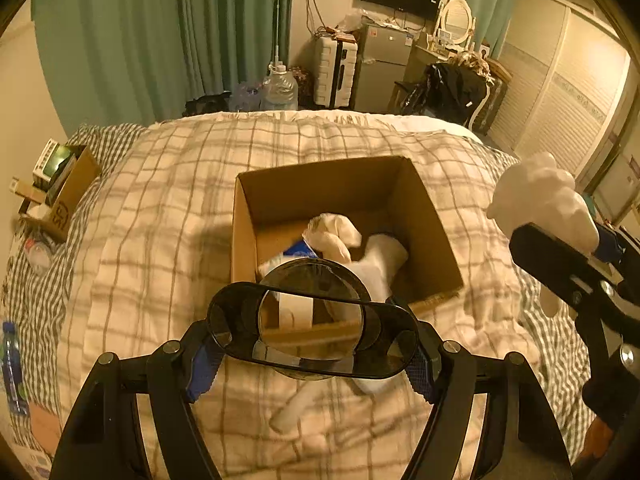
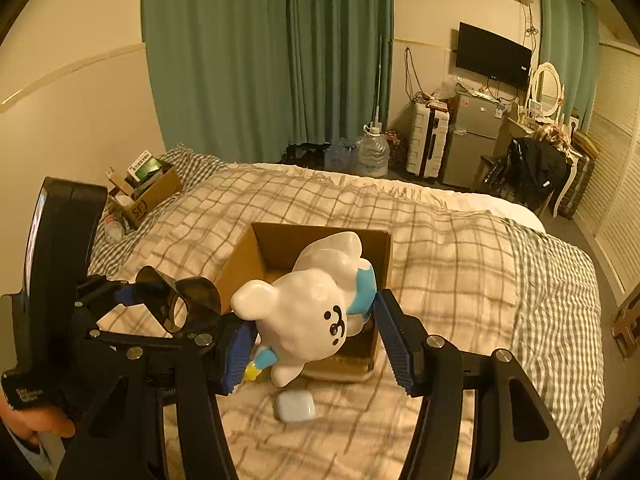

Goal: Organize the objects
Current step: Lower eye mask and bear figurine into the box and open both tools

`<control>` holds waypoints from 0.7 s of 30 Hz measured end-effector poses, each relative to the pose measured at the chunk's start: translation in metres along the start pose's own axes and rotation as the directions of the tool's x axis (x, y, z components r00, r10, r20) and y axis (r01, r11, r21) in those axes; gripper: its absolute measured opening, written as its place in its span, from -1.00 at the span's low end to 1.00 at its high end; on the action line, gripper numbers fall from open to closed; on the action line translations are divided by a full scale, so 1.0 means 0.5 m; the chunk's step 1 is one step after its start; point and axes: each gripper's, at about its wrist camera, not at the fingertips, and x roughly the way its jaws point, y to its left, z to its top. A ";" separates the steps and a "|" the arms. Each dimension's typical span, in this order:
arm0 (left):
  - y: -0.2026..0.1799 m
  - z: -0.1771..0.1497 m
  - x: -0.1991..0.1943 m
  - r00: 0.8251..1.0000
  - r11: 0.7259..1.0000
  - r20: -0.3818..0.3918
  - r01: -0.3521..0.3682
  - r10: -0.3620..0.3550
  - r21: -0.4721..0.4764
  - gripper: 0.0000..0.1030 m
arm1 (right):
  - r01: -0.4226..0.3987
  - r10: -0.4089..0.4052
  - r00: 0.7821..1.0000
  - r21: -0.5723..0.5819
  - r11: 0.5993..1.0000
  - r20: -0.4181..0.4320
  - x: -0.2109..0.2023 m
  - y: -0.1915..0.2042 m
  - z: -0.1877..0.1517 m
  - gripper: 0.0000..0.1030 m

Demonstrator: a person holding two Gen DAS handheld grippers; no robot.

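An open cardboard box (image 1: 436,236) sits on the plaid bed and holds white socks (image 1: 340,234) and a blue-white item. My left gripper (image 1: 314,354) is shut on a dark transparent oval object with a round cup part (image 1: 312,326), held just in front of the box; it also shows in the right wrist view (image 2: 176,300). My right gripper (image 2: 312,338) is shut on a white bear figurine with blue patches (image 2: 312,304), held above the box's near edge (image 2: 348,364); the figurine shows at the right in the left wrist view (image 1: 540,196). A small white case (image 2: 296,406) lies on the blanket below it.
A second cardboard box of items (image 2: 148,192) sits at the bed's far left, with a bottle (image 1: 10,364) by the left edge. White fabric (image 1: 296,408) lies under my left gripper. Beyond the bed stand a water jug (image 2: 372,154), suitcase, fridge and chair.
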 end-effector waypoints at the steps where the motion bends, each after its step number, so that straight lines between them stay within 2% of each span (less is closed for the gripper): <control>1: 0.002 0.008 0.010 1.000 1.000 0.001 0.003 -0.003 0.001 0.50 | 0.001 -0.001 1.000 -0.002 1.000 -0.003 0.015 -0.004 0.007 0.10; 9: 0.013 0.054 0.082 0.999 0.999 0.019 0.025 -0.026 0.021 0.50 | -0.010 0.010 1.000 0.007 1.000 -0.029 0.126 -0.021 0.047 0.10; 16: 0.023 0.070 0.157 0.999 0.999 0.011 0.038 -0.038 0.018 0.50 | -0.014 0.016 0.998 0.028 0.999 -0.063 0.218 -0.038 0.055 0.10; 21: 0.012 0.072 0.187 0.997 0.997 0.022 0.077 -0.078 0.028 0.52 | -0.020 0.024 0.997 0.067 0.998 -0.071 0.257 -0.053 0.060 0.11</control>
